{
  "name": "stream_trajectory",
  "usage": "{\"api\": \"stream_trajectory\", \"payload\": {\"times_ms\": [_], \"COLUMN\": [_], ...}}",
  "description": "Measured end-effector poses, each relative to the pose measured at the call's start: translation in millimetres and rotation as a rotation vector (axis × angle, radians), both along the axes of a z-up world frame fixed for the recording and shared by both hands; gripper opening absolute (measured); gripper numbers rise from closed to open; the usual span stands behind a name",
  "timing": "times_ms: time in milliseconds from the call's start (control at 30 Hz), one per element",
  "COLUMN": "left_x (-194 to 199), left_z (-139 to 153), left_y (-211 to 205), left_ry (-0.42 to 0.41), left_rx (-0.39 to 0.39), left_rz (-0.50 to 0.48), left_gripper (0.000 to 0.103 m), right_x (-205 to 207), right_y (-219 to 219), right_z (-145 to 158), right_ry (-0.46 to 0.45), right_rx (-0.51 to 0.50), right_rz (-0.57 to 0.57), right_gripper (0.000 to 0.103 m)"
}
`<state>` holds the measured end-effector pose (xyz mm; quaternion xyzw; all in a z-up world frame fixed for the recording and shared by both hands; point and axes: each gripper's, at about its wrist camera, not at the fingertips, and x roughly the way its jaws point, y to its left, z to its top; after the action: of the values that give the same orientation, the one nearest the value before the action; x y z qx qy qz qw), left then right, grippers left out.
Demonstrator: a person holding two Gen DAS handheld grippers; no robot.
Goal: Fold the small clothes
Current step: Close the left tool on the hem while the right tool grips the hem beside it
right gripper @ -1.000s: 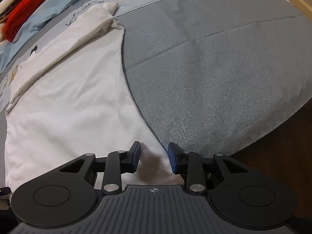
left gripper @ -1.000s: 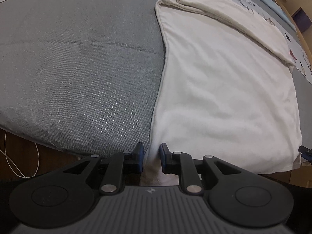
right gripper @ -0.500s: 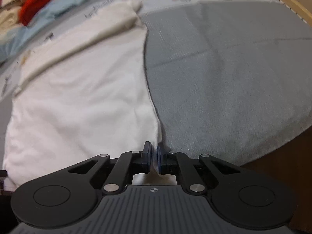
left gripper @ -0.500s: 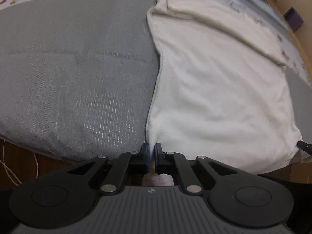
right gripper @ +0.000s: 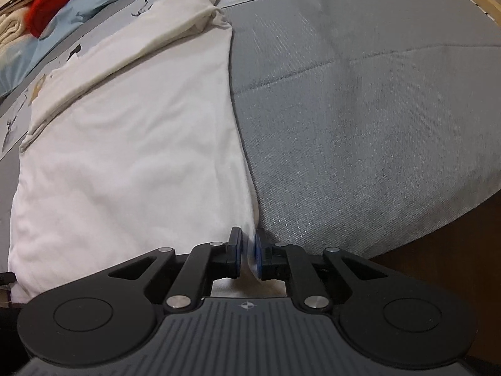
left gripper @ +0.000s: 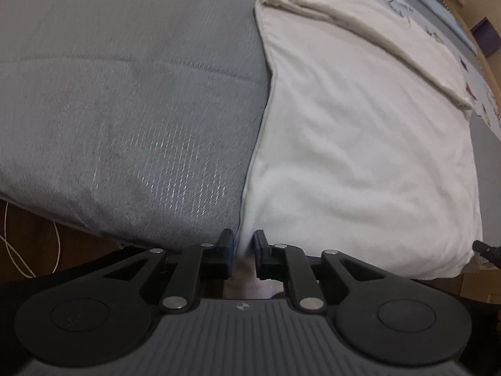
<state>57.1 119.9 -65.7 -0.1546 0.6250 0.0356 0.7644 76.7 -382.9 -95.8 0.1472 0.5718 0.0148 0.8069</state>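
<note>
You've got dim, warm indoor light — a soft sheen glints off the grey bed cover (left gripper: 175,169). Fisheye bends your edges hard, corners go black. The white garment (right gripper: 131,156) looks slightly washed out — mild motion blur near each tool's tips.

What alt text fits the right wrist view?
The right tongs pinch the near corner of a white garment lying flat on a grey bed cover. A red cloth sits far left.
</note>
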Motion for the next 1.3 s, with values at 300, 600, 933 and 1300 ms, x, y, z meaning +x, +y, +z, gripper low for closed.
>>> {"api": "stream_trajectory", "payload": {"times_ms": [300,600,933,1300], "left_x": [-4.5,-7.6,-6.1,-6.9], "left_z": [-7.4,-6.2,-12.5,-9.7], "left_y": [-6.5,-5.8,-15.4,-17.5], "left_ry": [0.034,0.025,0.044,0.023], "left_rx": [0.020,0.008,0.029,0.025], "left_rz": [-0.049,-0.046,-0.069,-0.061], "left_gripper": [0.014,0.008,0.009,0.008], "right_x": [1.1,0.3,0.1,-4.6], "right_y": [5.3,7.8,12.3,4.6], "right_z": [0.0,-1.0,-1.5,0.7], "right_ry": [0.008,0.013,0.018,0.026], "right_rx": [-0.028,-0.056,-0.074,-0.051], "right_rz": [0.029,0.034,0.068,0.001], "right_gripper": [0.011,0.017,0.019,0.013]}}
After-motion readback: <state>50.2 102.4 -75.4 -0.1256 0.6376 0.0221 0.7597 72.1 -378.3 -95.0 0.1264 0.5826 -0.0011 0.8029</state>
